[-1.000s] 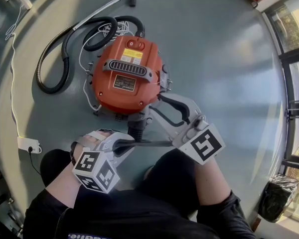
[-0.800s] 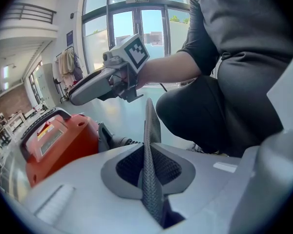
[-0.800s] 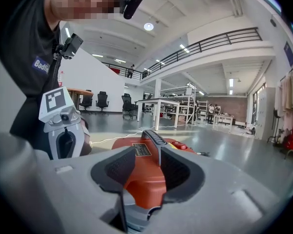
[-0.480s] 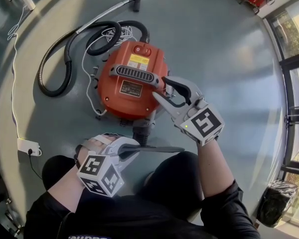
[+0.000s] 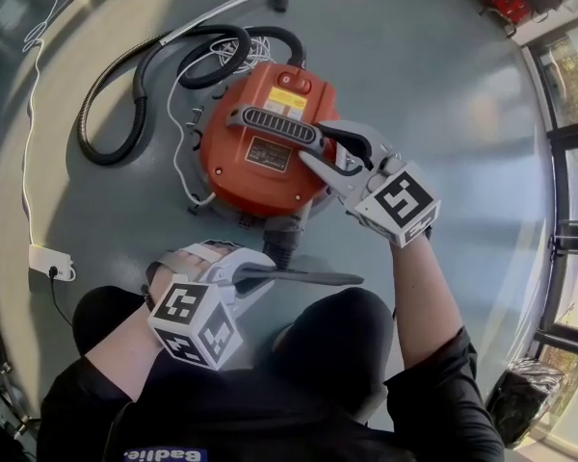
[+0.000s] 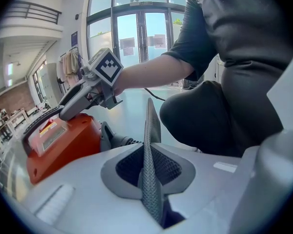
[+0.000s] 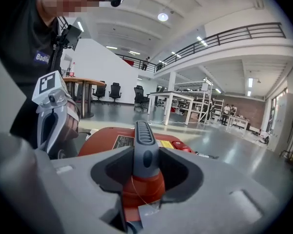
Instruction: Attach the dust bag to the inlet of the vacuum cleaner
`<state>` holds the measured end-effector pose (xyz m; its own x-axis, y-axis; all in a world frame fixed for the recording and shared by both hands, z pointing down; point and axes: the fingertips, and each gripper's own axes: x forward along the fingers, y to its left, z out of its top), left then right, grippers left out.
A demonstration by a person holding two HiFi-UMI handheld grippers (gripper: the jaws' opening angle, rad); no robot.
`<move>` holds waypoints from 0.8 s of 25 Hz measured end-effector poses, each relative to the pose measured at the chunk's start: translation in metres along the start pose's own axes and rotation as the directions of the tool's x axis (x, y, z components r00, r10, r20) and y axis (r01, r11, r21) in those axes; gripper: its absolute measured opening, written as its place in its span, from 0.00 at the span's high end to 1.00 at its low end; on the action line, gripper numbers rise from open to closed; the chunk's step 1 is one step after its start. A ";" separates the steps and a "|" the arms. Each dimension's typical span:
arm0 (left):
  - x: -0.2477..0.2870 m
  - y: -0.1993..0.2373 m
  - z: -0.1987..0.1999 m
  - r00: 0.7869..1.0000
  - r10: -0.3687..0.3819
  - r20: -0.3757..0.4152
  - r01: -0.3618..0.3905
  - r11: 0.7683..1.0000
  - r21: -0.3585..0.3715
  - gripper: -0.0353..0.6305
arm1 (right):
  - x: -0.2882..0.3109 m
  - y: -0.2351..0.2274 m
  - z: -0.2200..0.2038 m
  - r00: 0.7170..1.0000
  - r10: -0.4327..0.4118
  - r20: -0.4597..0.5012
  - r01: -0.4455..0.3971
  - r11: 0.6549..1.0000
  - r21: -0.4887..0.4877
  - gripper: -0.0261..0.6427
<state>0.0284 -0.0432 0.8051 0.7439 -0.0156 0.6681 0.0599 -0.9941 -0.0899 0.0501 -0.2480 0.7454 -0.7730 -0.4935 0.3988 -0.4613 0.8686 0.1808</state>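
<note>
Dust bag point(image 5: 303, 277): lying flat in the left gripper point(image 5: 243, 275), sticking out past its tips and showing edge-on in the left gripper view.
Left gripper: jaws are pinching the bag's near edge.
Inlet point(image 5: 281, 237): sitting just beyond the left gripper's tips, apart from the bag.
Vacuum cleaner point(image 5: 255, 166): standing on the floor point(image 5: 443, 94) ahead of both grippers.
Handle point(image 5: 275, 125): its end is standing between the right gripper's jaws.
Right gripper point(image 5: 326, 154): jaws are spread, straddling the handle with dark gaps showing on either side. They have just been closing slightly.
Hose point(image 5: 125, 114): curling beyond the vacuum cleaner, well away from both grippers.
</note>
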 end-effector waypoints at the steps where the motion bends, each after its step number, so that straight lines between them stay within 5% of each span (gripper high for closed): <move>1: -0.001 0.001 -0.001 1.000 0.005 0.001 -0.005 1.000 -0.005 0.86 | 0.000 0.001 0.001 1.000 0.008 0.006 -0.008 1.000 0.000 0.75; 11: -0.004 0.009 -0.005 1.000 0.023 -0.001 -0.023 0.998 -0.051 0.86 | 0.000 0.001 0.000 1.000 -0.009 0.000 0.008 1.000 -0.007 0.75; 20: 0.010 0.011 0.004 0.998 0.022 -0.050 -0.022 1.000 0.006 0.83 | 0.001 -0.002 -0.001 0.999 -0.039 -0.008 0.039 0.999 -0.007 0.75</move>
<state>0.0388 -0.0543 0.8081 0.7106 -0.0432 0.7023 0.0477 -0.9929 -0.1093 0.0510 -0.2504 0.7458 -0.7508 -0.5265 0.3987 -0.4879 0.8491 0.2025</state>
